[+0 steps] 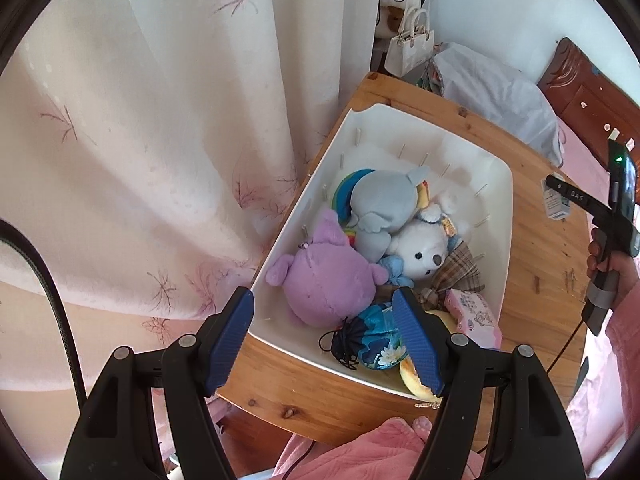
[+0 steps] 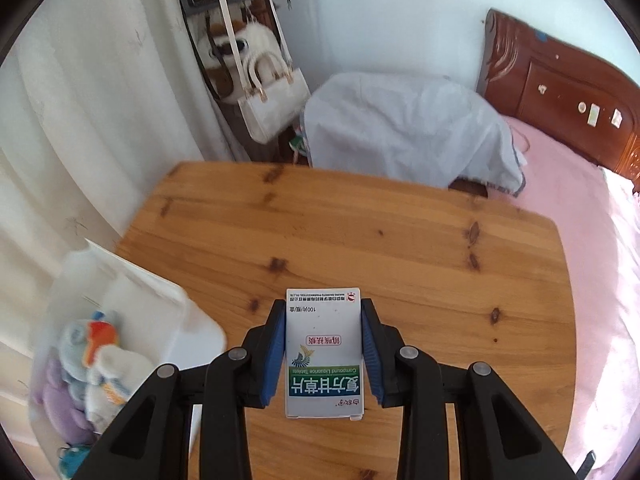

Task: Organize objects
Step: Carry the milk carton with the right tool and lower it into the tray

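**One box in the right gripper, one full bin on the desk**

The right gripper (image 2: pixel 323 354) is clamped on one white medicine box (image 2: pixel 323 354), both blue pads flat against its long sides, the box clear above the desk (image 2: pixel 360 232). The left gripper (image 1: pixel 322 338) hangs over the near end of the bin (image 1: pixel 506 216) with its jaws about half apart and nothing between them.

One white bin sits at the desk's left edge, close beside the curtain (image 1: pixel 160 120). In it are four plush toys: a purple one (image 1: pixel 324 276), a grey-blue one (image 1: pixel 380 204), a white bear (image 1: pixel 420 248) and a rainbow one (image 1: pixel 344 192) half buried. Also one blue pouch (image 1: pixel 376 340), one plaid cloth (image 1: pixel 456 276), one pink packet (image 1: pixel 474 314) and one yellow item (image 1: pixel 414 378).

The far end of the bin is bare. To the right of the bin the desk lies open as far as its rounded edge by the pink bed (image 2: pixel 592 240).
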Demonstrator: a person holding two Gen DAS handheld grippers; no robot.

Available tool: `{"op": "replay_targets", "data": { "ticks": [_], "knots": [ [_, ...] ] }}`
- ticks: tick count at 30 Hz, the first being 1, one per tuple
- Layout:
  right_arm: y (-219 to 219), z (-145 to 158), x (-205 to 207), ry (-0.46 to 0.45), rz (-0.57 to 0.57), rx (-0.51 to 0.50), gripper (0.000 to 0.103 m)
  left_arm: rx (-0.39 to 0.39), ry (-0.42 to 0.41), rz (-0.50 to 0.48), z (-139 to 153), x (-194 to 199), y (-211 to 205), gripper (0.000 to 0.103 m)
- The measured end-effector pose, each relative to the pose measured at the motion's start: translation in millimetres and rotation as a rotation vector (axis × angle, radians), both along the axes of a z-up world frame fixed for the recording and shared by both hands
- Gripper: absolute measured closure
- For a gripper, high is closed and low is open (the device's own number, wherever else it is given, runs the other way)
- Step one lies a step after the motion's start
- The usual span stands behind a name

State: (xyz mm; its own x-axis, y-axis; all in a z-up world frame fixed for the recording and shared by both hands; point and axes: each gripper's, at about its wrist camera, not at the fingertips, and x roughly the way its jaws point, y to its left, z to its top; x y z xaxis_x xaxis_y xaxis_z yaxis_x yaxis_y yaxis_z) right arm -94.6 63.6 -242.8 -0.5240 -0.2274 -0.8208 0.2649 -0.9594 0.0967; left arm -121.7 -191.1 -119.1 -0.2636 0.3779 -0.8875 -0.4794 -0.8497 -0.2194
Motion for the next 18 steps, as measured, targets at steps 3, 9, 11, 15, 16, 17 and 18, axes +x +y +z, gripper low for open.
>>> {"op": "replay_targets", "data": {
  "ticks": [3,9,11,15,16,17,18],
  "knots": [
    [-5.5,18.4,9.1,0.034,0.018,-0.016,0.068,0.019,0.011,-0.003,5.4,0.5,-0.8,0.028],
    [-22.3,45.4,30.6,0.071,0.068,-0.062,0.068,0.055,0.044,-0.012,15.3,3.1,-1.2,0.028],
    [-28.4,53.1,39.6,0.083,0.086,-0.08,0.068,0.062,0.056,-0.021,18.3,3.9,-1.5,0.028],
    [-41.1,65.2,58.2,0.104,0.121,-0.113,0.068,0.076,0.077,-0.032,23.8,4.4,-2.7,0.028],
    [-43.9,67.3,62.5,0.106,0.129,-0.123,0.068,0.077,0.081,-0.035,24.9,4.6,-3.1,0.028],
    [-47.2,69.6,67.9,0.106,0.137,-0.136,0.068,0.08,0.085,-0.039,25.7,4.8,-3.6,0.028],
    [-49.8,70.7,71.9,0.103,0.143,-0.145,0.068,0.084,0.088,-0.043,26.5,4.6,-4.3,0.028]
  ]
}}
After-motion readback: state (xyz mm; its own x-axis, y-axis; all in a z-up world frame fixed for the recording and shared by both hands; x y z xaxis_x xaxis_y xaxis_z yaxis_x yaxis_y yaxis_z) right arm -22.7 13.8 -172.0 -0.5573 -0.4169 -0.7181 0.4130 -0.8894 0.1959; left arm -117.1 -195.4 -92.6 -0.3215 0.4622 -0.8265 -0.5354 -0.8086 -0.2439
